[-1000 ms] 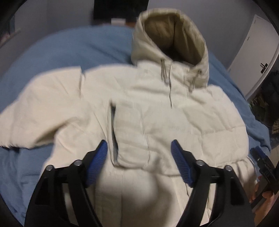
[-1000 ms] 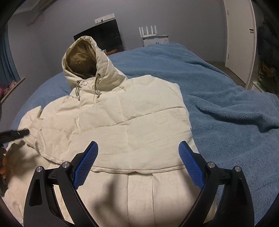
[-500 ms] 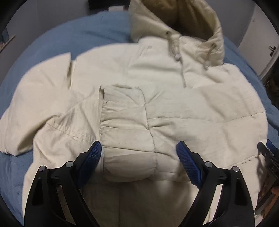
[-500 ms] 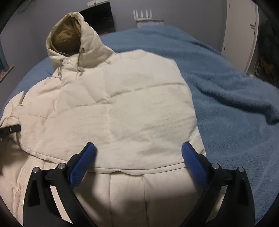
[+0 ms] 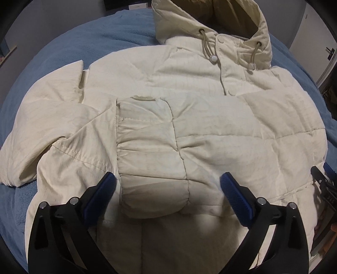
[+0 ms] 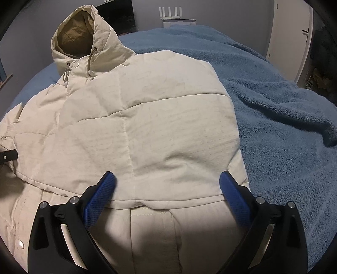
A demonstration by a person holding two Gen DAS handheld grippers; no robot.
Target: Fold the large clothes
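A cream hooded puffer jacket (image 5: 210, 126) lies front up on a blue blanket (image 5: 63, 52). One sleeve is folded across the chest, its cuff (image 5: 151, 189) lying between my left fingers. The other sleeve (image 5: 42, 126) spreads out to the left. My left gripper (image 5: 167, 185) is open and empty, low over the cuff. My right gripper (image 6: 167, 185) is open and empty, low over the folded sleeve's lower edge on the jacket (image 6: 147, 126). The hood (image 6: 80, 35) stands up at the far end.
The blue blanket (image 6: 284, 126) covers the bed to the right of the jacket. A white door (image 6: 292, 38) stands at far right. A dark screen (image 6: 124, 16) and a white router (image 6: 170, 12) are behind the bed.
Both grippers have moved forward and down toward the jacket, which now fills more of each view. Both stay open. The jacket has not moved.
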